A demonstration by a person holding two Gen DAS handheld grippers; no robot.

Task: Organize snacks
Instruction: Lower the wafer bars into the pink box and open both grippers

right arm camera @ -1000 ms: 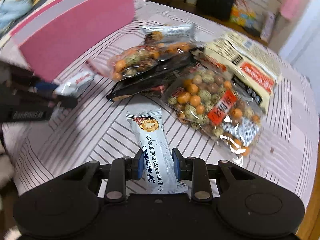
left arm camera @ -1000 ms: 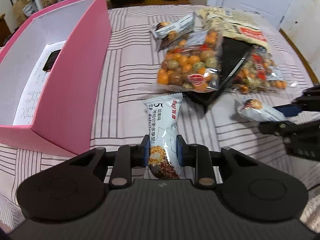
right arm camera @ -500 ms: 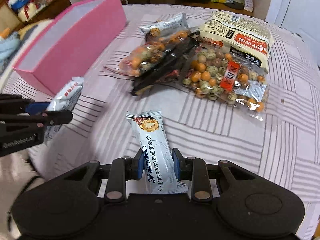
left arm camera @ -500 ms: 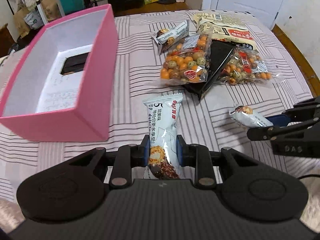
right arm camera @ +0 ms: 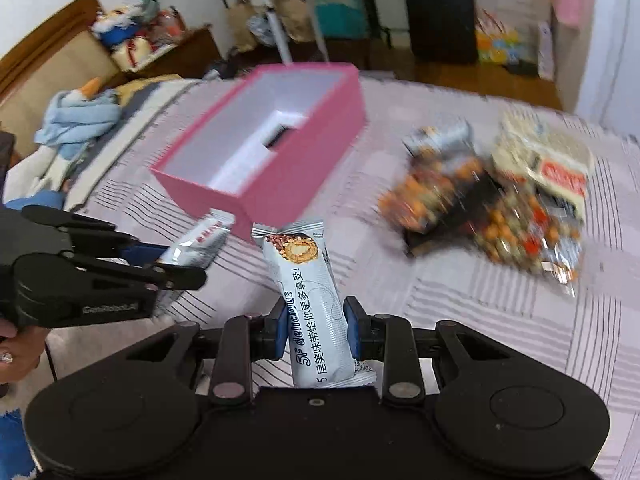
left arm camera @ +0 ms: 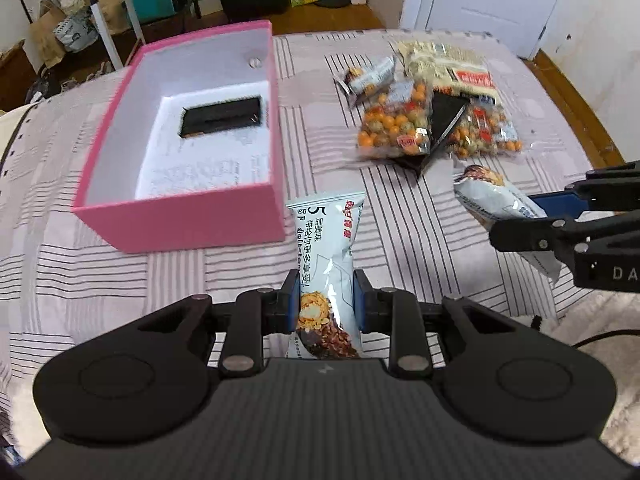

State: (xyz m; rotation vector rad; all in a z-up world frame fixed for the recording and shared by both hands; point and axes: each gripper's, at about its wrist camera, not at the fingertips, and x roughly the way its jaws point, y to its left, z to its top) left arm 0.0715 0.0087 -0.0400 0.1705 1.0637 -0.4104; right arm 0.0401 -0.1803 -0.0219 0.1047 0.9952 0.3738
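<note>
Striped tablecloth (left arm camera: 400,216) below: left gripper (left arm camera: 326,306) and right gripper (right arm camera: 316,330) each clamp 1 wafer bar (pink box (left arm camera: 180,220) near).

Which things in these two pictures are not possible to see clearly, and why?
- Snack pile, right wrist view: motion blur, labels unreadable.
- Dark item in the pink box, left wrist view: identity unclear.
- Left claw's bar, left wrist view: lower end hidden behind the claw body.
- Right claw's bar, left wrist view: partly covered by its fingers.
</note>
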